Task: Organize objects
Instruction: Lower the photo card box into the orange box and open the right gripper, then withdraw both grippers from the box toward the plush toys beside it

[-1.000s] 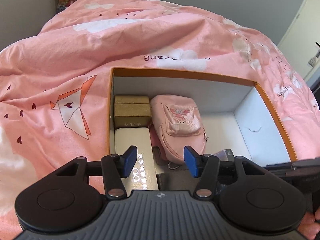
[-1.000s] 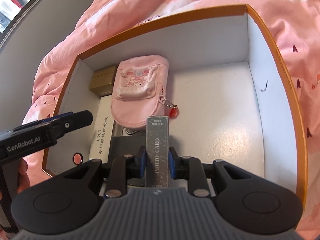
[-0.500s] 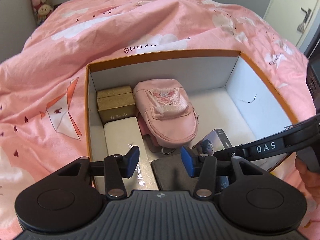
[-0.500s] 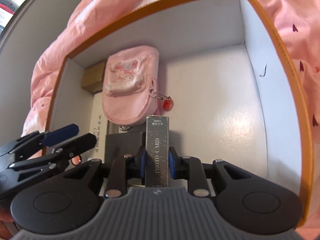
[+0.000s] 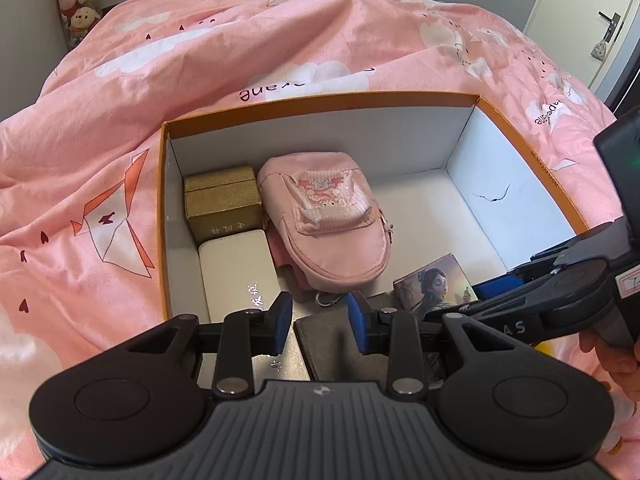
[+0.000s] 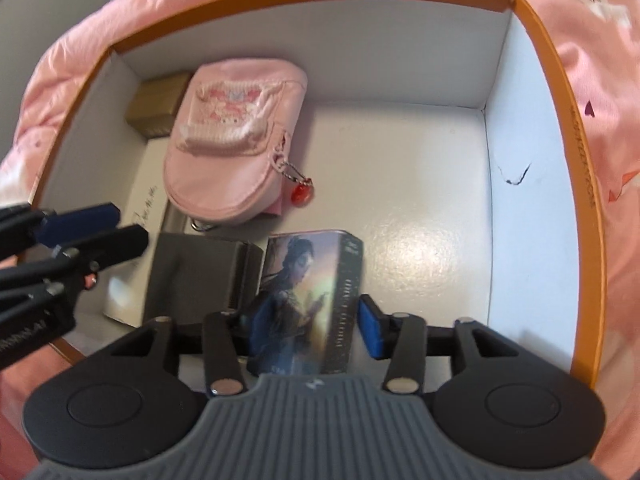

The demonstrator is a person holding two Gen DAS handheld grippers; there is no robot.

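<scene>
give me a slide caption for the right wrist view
Right tool opening around a photo card box set beside the grey case in the orange-rimmed storage box.

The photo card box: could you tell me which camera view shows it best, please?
The right wrist view: the photo card box stands close, front and side visible. The left wrist view shows only its picture face, partly hidden behind the right tongs.

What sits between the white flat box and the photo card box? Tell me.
A dark grey box lies between the white flat box and the photo card box, clearest in the right wrist view.
</scene>
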